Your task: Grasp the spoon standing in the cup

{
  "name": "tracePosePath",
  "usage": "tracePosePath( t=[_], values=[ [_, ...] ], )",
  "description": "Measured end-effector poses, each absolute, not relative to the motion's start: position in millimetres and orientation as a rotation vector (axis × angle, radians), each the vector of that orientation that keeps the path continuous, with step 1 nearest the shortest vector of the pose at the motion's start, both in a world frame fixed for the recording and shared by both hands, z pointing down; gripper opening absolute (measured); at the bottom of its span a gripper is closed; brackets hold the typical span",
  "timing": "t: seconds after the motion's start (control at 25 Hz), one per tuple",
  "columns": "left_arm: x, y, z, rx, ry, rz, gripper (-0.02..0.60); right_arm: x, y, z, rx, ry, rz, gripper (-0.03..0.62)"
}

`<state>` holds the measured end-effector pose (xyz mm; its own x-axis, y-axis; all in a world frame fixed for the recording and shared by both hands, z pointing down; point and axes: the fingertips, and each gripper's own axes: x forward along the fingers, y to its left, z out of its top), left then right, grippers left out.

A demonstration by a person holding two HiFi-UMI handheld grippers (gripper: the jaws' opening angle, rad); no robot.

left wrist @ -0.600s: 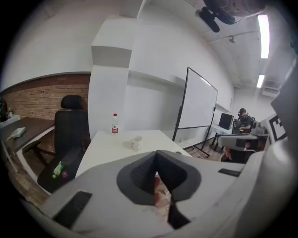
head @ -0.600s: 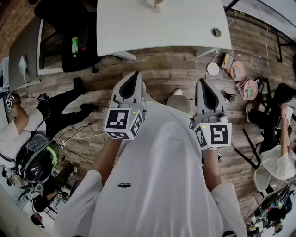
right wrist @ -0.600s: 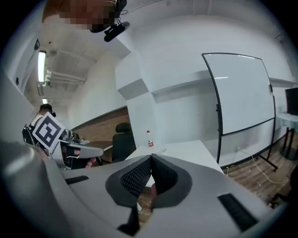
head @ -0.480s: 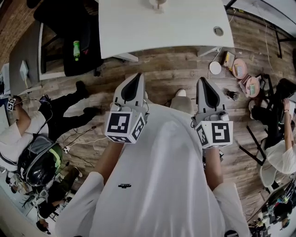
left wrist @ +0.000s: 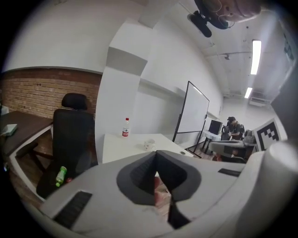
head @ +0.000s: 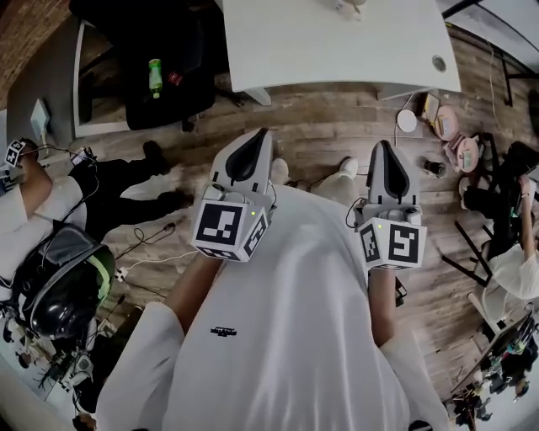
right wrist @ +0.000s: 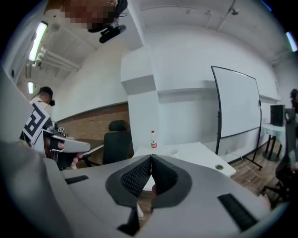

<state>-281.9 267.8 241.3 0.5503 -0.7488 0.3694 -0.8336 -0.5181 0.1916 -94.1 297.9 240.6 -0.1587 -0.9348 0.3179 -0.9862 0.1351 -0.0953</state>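
A white cup (left wrist: 149, 144) stands far off on the white table (left wrist: 121, 148), near a red-labelled bottle (left wrist: 125, 127). The head view catches only the cup's edge (head: 349, 7) at the top border. The spoon is too small to make out. My left gripper (head: 258, 136) and right gripper (head: 386, 147) are held in front of my chest over the wooden floor, well short of the table. Both point toward it. The left gripper (left wrist: 156, 152) has its jaws shut with nothing between them, and so does the right gripper (right wrist: 151, 156). The right gripper view also shows the bottle (right wrist: 153, 138) and the table (right wrist: 200, 155).
A black office chair (head: 164, 63) with a green bottle (head: 155, 77) stands left of the table. A person sits on the floor (head: 50, 202) at the left beside a backpack (head: 63, 286). Pink round things (head: 450, 135) and cables lie on the floor at the right. A whiteboard (left wrist: 193, 109) stands behind.
The head view has swung, so the table now sits further right and higher in it. Both grippers stay shut in front of my chest and have shifted slightly right.
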Motion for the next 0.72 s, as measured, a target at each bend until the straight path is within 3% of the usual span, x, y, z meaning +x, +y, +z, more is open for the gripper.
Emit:
tracePosePath(
  t=[0.24, 0.72],
  values=[
    [-331, 264, 239, 2.456, -1.271, 0.310, 0.005, -130, 307, 238, 2.001, -2.195, 0.540, -0.005],
    [-294, 252, 232, 2.527, -1.153, 0.332, 0.005, -128, 283, 236, 2.006, -2.174, 0.540, -0.005]
  ],
)
